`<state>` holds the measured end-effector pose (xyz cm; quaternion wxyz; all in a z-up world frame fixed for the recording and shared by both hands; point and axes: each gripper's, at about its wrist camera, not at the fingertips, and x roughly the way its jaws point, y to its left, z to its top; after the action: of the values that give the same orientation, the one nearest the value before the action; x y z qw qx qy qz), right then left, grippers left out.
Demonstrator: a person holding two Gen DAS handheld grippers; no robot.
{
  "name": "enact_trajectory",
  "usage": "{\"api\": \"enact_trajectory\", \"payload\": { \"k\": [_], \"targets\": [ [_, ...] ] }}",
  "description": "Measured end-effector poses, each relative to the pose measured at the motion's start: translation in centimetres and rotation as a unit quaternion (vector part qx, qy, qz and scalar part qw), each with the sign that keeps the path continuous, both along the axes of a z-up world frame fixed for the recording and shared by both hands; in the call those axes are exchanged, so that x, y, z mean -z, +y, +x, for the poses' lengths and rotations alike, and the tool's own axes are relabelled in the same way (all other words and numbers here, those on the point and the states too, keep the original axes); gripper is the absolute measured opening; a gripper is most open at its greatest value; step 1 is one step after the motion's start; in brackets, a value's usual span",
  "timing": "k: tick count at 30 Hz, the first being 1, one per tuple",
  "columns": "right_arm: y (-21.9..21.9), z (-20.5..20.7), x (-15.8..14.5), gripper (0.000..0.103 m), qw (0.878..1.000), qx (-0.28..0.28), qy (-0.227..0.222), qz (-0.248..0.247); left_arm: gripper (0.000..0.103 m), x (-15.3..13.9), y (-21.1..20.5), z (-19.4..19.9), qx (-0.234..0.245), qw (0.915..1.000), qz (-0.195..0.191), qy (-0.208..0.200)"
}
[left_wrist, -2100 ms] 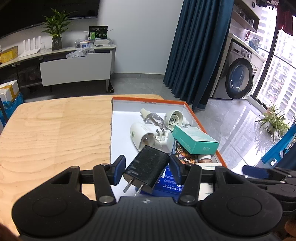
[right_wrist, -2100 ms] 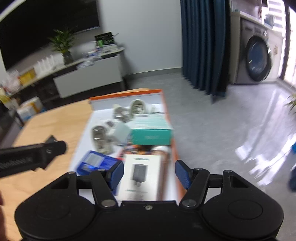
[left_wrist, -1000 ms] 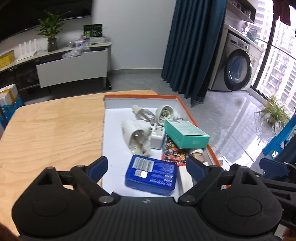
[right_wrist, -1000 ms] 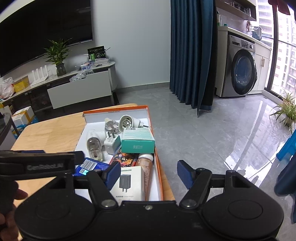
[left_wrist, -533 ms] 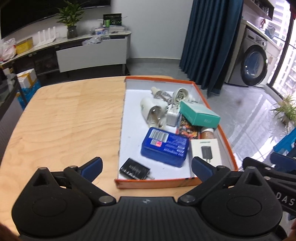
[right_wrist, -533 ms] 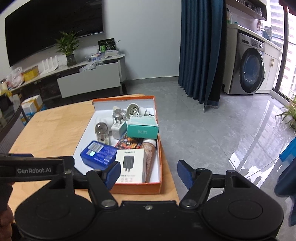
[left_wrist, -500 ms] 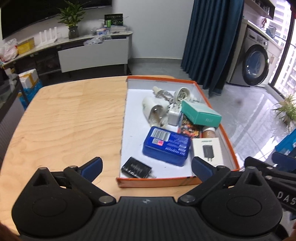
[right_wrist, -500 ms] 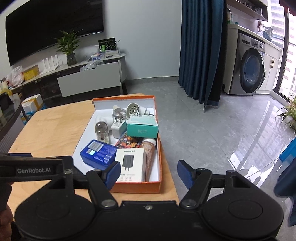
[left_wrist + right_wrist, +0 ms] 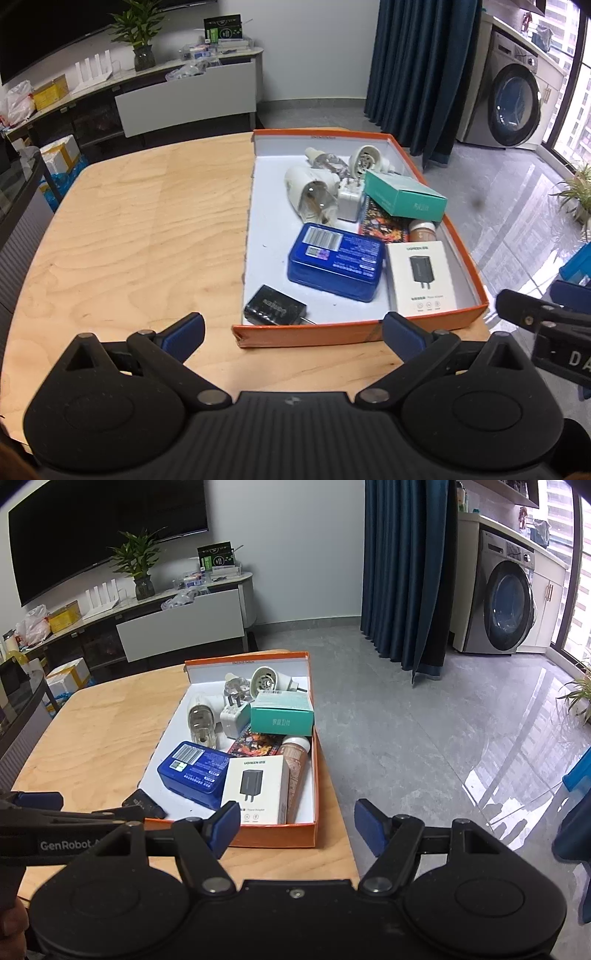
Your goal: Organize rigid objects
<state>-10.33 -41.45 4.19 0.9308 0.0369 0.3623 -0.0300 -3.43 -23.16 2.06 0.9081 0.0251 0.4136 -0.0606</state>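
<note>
Orange box (image 9: 303, 336) of rigid items set on the right part of the wooden table (image 9: 122, 229), its open top showing a white floor. Inside, taken from the blue tin (image 9: 335, 260) near the box's middle: black charger (image 9: 275, 305) just beside the tin toward the near left corner, lying flat, prongs toward the tin; white charger carton (image 9: 422, 277) touching the tin's right side, against the near wall; patterned flat pack (image 9: 382, 223) just beyond the tin, partly under the teal carton (image 9: 404, 197); brown bottle (image 9: 423, 230) right of the pack, wedged along the right wall. Beyond the tin, a white cylindrical plug (image 9: 312, 192) tilted on its side, a small white adapter (image 9: 349, 201) touching it, then a clear-bodied plug (image 9: 327, 160) and a round white socket piece (image 9: 364, 162) near the far wall.

Left tongs (image 9: 291, 330) spread wide, nothing between the blue pads (image 9: 184, 330), hovering over the table just short of the box's near wall. Right tongs (image 9: 297, 829) also spread, empty, held past the box's near right corner, one pad over the carton's edge, the other over the grey floor (image 9: 424, 738). Left tool's arm visible low left in the right view.

Beyond the table: a low cabinet (image 9: 177, 624), a potted plant (image 9: 138, 565), dark blue curtain (image 9: 402, 572), washing machine (image 9: 506, 609).
</note>
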Motion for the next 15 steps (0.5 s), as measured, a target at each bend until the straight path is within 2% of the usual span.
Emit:
{"api": "enact_trajectory", "payload": {
  "k": [5, 15],
  "targets": [
    [0.22, 0.11, 0.00, 0.081, 1.000, -0.010, 0.004, 0.002, 0.103, -0.05, -0.47, -0.26, 0.003, 0.9999, 0.010, -0.007],
    [0.36, 0.41, 0.31, 0.082, 1.000, -0.017, 0.014, 0.004, 0.103, 0.10, -0.16, 0.10, -0.009, 0.9999, 0.006, -0.003]
  ]
}}
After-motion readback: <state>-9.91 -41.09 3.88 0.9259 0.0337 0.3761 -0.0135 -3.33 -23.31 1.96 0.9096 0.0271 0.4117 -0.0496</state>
